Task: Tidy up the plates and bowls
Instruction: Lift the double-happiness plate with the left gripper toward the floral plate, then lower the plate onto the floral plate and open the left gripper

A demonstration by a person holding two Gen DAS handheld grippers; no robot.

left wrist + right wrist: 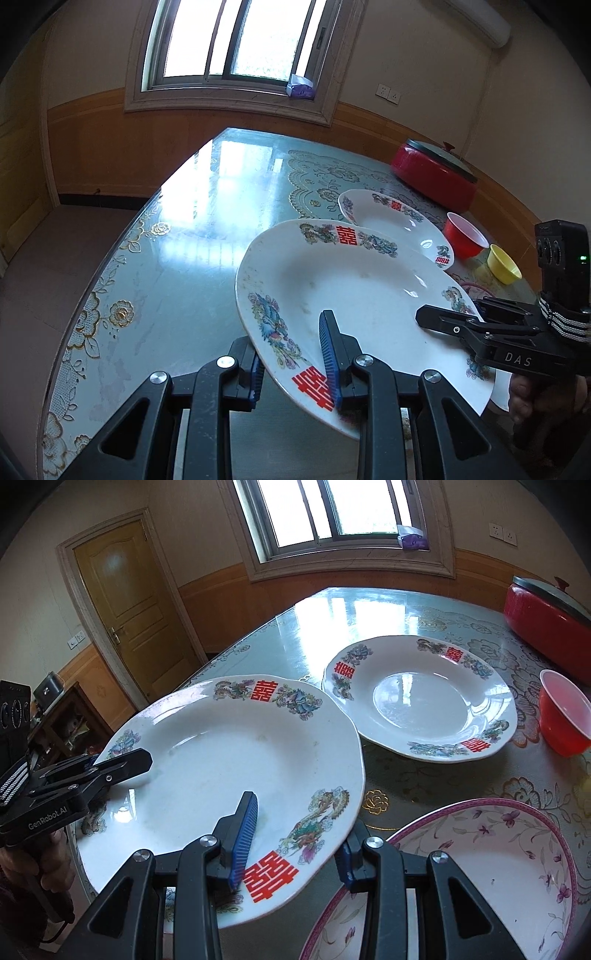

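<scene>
Lifted plate (236, 768) before second plate (421, 698) on table (332, 613).

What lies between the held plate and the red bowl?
The second plate on the table, clearest in the right wrist view, sits between the held plate and the red bowl.

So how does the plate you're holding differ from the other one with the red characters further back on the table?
The held plate is tilted and clamped at its rim by both the left gripper and the right gripper; the far plate lies flat on the table, untouched. The held plate shows faint smudges; the far plate looks clean and glossy. Both are white, deep-welled, with red characters and coloured rim motifs.
</scene>
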